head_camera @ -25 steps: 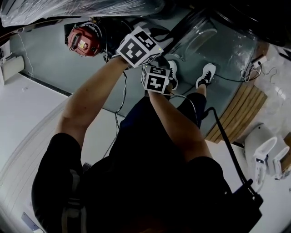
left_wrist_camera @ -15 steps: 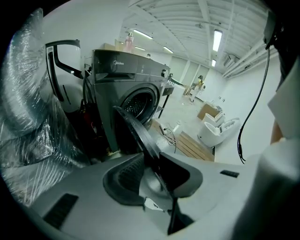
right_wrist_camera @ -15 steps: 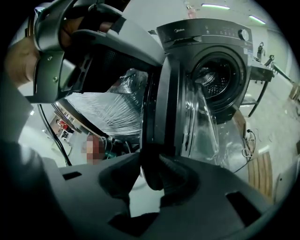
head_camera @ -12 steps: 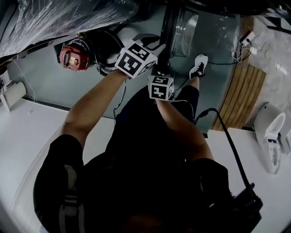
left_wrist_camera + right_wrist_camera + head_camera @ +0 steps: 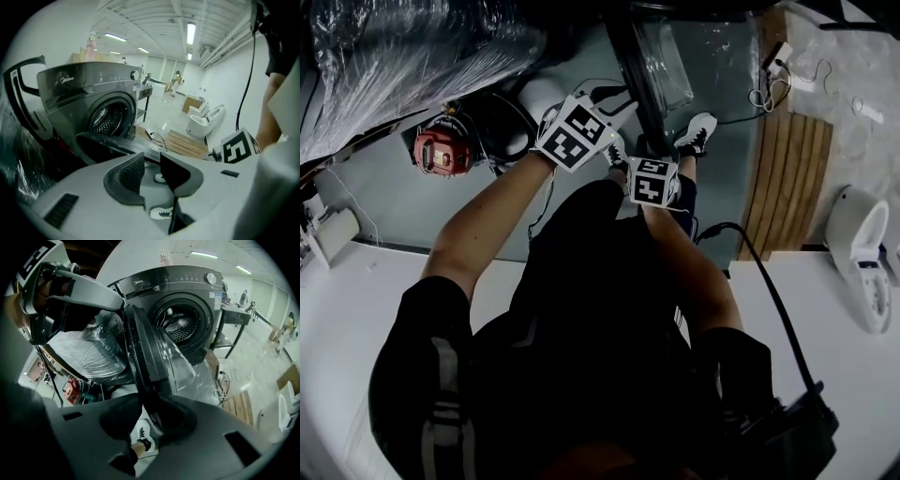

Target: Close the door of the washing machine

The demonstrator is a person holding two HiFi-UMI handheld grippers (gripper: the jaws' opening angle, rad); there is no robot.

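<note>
The dark grey washing machine (image 5: 187, 291) stands with its round drum (image 5: 180, 326) showing. Its glass door (image 5: 152, 357) stands half open, edge-on to me, a dark bar (image 5: 639, 66) in the head view. My right gripper (image 5: 149, 420) has the door's rim running down between its closing jaws, and a slit of floor still shows beside the left finger. My left gripper (image 5: 152, 171) hovers just in front of the door's edge (image 5: 110, 146). Its jaws are opening and nothing lies between them. In the head view, the left gripper (image 5: 609, 98) and right gripper (image 5: 645, 150) sit close together by the door.
A red power tool (image 5: 436, 152) and a plastic-wrapped bundle (image 5: 403, 56) lie left of the machine. A wooden pallet (image 5: 787, 178) and loose cables (image 5: 773, 89) are on the floor at right, with white fixtures (image 5: 862, 262) beyond. My shoes (image 5: 698, 131) stand below the door.
Both grippers have travelled across the floor along with the door, which now shows more edge-on. The right gripper's cube has shifted right and down in the head view.
</note>
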